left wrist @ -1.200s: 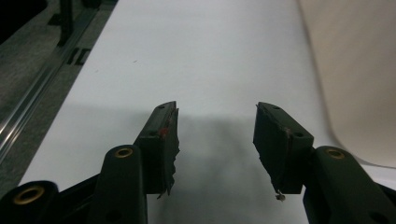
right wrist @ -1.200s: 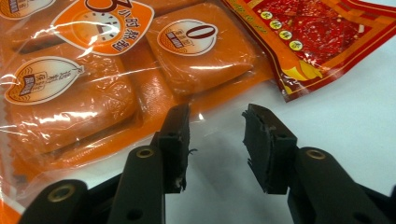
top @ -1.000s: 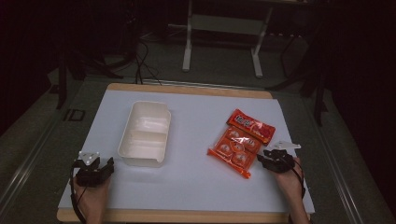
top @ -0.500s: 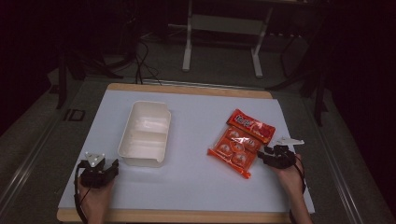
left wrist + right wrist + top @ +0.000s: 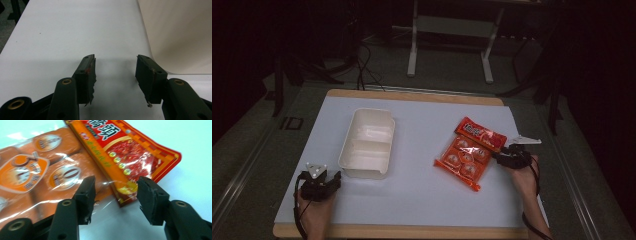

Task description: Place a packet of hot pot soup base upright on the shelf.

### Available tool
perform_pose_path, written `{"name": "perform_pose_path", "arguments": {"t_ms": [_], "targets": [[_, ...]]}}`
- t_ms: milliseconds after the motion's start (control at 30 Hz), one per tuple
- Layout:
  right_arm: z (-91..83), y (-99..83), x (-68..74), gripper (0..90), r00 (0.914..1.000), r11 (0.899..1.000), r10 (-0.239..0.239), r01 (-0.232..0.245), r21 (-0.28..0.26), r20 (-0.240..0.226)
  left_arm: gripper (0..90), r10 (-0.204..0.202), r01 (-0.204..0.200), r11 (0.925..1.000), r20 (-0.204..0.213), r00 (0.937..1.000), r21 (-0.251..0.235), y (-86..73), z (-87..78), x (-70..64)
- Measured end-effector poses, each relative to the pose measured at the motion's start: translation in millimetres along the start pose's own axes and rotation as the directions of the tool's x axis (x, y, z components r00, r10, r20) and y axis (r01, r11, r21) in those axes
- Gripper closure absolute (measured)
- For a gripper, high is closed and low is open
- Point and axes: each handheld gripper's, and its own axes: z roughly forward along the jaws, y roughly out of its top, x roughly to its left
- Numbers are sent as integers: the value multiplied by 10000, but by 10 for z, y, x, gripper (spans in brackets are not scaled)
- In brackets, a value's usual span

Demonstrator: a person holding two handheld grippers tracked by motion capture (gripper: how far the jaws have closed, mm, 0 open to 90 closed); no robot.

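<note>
Dark floor and the legs of a metal stand frame a wooden table (image 5: 412,94) covered by a white sheet (image 5: 422,200), where a person works with a pair of hand-held tongs. Near the sheet's right edge, the right gripper (image 5: 504,156) sits at the corner of two snack packets: a red packet (image 5: 482,134) lying partly over a clear orange pack of wrapped pieces (image 5: 460,162). In the right gripper view its jaws stand apart, released, straddling the lower corner of the red packet (image 5: 140,157) where it overlaps the orange pack (image 5: 42,170); the pads (image 5: 86,195) have not closed on the wrapper. The approach at a corner looks chosen because a flat packet offers little else to pinch.

Toward the left half of the sheet, a white two-compartment tray (image 5: 367,142) lies lengthwise and open, seemingly placed there to receive the snacks. The left gripper (image 5: 332,181) rests low near the front-left corner of the sheet, just beside the tray's near end. In the left gripper view its jaws are likewise spread with nothing between them but bare sheet, the tray's wall (image 5: 180,35) rising close at the right; it appears parked within reach to steady the tray if needed.
</note>
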Motion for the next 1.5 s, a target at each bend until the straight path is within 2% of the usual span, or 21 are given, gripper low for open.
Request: {"name": "perform_pose_path", "arguments": {"t_ms": [167, 233, 367, 400, 500, 533, 633, 733, 767, 867, 1000, 1067, 1167, 1333, 1500], "targets": [[87, 77, -57, 379, 9984, 9999, 95, -97, 34, 566, 504, 98, -98, 10000, 0, 10000, 10, -1, 1, -5], [98, 111, -84, 337, 9967, 9992, 385, -377, -118, 711, 505, 107, -107, 9999, -6, 9999, 14, -1, 3, -7], [131, 165, -147, 244, 9885, 9967, 789, -757, -295, 1293, 504, 113, -113, 9999, -8, 9999, 23, -2, 4, -9], [154, 172, -182, 235, 9856, 9939, 1091, -1060, -308, 1292, 504, 127, -127, 9999, -12, 9999, 36, -1, 4, -10], [214, 176, -257, 238, 9760, 9801, 1979, -1956, -341, 912, 504, 158, -158, 9998, -21, 9999, 81, 0, 9, -16], [245, 178, -270, 239, 9755, 9779, 2089, -2079, -218, 692, 503, 174, -174, 9998, -27, 9998, 81, 0, 9, -16], [328, 186, -279, 283, 9759, 9760, 2166, -2171, 152, 261, 501, 157, -157, 9999, -27, 9999, 53, 0, 7, -14], [337, 187, -274, 405, 9745, 9751, 2218, -2220, -2, -341, 497, 116, -116, 9999, -24, 9999, 55, 0, 6, -10], [329, 191, -267, 422, 9751, 9758, 2183, -2186, -46, -399, 494, 101, -101, 9999, -24, 9999, 61, 0, 7, -8], [280, 210, -227, 466, 9842, 9848, 1701, -1716, -267, -494, 491, 93, -93, 9999, -39, 9999, 69, 0, 8, -9], [219, 236, -205, 522, 9885, 9901, 1224, -1278, -576, -892, 489, 119, -118, 9999, -79, 9999, 75, 1, 8, -12], [204, 258, -177, 524, 9911, 9940, 810, -882, -653, -1059, 486, 113, -112, 9999, -76, 9999, 103, 2, 13, -13], [185, 285, -150, 532, 9908, 9955, 449, -550, -768, -1278, 485, 90, -89, 9999, -93, 9999, 123, 3, 12, -11], [200, 346, -99, 528, 9878, 9981, -104, 9, -611, -1555, 485, 86, -85, 9999, -82, 9999, 118, 3, 11, -9], [234, 412, -41, 525, 9869, 9984, -462, 405, -392, -1549, 484, 71, -70, 9999, -78, 9999, 103, 2, 11, -8]]}}
